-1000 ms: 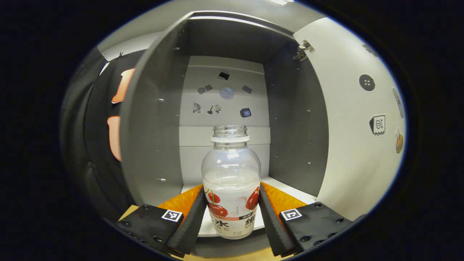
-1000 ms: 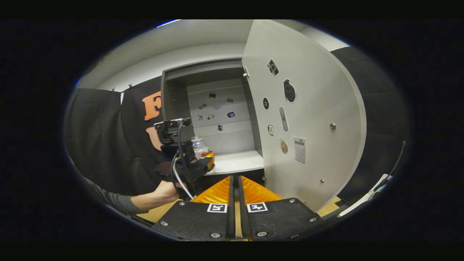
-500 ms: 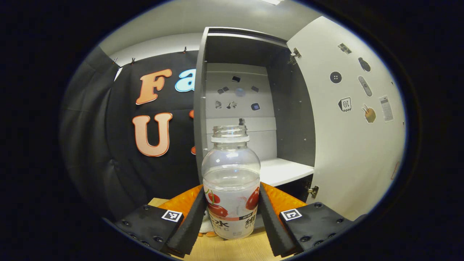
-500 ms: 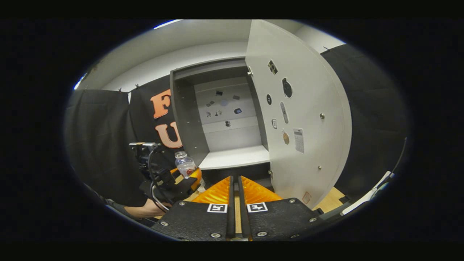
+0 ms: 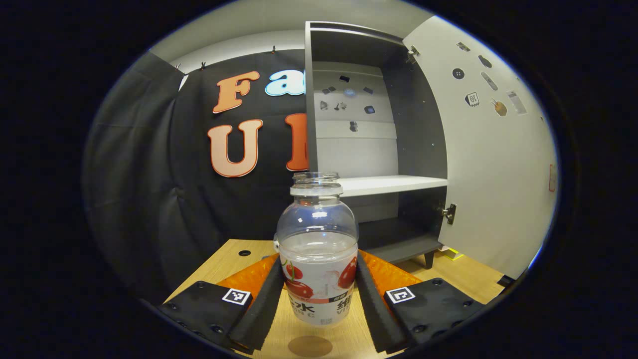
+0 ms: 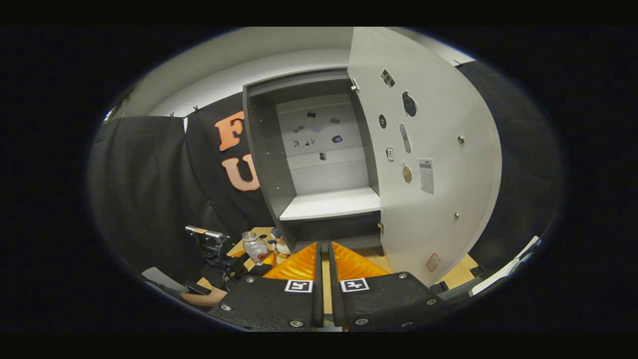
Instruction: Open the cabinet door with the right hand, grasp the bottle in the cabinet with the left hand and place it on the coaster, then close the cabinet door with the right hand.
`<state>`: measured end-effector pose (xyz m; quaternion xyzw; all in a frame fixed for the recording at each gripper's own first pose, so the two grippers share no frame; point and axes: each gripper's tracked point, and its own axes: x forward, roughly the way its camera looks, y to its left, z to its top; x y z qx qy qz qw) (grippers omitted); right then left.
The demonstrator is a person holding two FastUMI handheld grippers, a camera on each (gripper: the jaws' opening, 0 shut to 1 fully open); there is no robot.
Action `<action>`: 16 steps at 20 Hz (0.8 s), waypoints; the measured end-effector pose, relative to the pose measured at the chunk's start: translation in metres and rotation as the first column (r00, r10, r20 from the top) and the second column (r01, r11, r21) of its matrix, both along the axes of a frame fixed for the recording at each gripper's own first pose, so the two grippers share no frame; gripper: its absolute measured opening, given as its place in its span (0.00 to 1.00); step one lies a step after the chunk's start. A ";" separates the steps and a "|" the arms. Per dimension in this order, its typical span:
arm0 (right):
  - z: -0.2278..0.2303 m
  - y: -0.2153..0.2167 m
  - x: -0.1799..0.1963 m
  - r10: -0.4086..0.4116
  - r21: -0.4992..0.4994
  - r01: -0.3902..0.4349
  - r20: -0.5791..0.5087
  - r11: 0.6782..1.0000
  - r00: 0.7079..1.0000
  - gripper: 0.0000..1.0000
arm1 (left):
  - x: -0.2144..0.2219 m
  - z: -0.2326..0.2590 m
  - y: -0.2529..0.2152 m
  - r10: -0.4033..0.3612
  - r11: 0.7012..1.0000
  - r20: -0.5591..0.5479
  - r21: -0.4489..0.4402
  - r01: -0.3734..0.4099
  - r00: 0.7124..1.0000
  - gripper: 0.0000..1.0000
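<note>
Left gripper view: our left gripper (image 5: 319,294) clamps both fingers on the bottle (image 5: 317,249), held upright just above the coaster (image 5: 310,346) below it. We should lower straight and release only once seated. Its label shows cherries; we leave the writing unread. Beyond, the cabinet door (image 5: 493,159) stands open; our right gripper (image 6: 322,279) waits nearly closed, empty.

Left hand-held gripper (image 5: 319,299): two black flat plates, each with a square black-and-white marker and small round screws; ridged inner edges. Right hand-held gripper (image 6: 323,279): same black plates, paired markers, silver screws. Grey sleeve (image 6: 158,277) at frame edge.
</note>
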<state>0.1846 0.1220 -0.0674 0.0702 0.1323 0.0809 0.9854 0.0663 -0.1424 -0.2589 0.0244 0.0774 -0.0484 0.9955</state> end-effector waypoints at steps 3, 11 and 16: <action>-0.011 0.007 0.000 0.017 -0.001 -0.017 -0.033 1.000 0.999 0.06 | -0.013 -0.035 0.008 0.011 1.000 -0.050 -0.005 -0.012 0.999 0.84; -0.038 0.018 0.000 0.028 -0.011 -0.030 -0.109 0.999 0.994 0.06 | -0.021 -0.095 0.019 0.027 1.000 -0.109 0.017 -0.025 0.994 0.84; -0.047 0.025 -0.002 0.029 -0.029 -0.034 -0.146 0.999 0.989 0.06 | -0.019 -0.123 0.026 0.045 0.999 -0.149 0.003 -0.046 0.988 0.84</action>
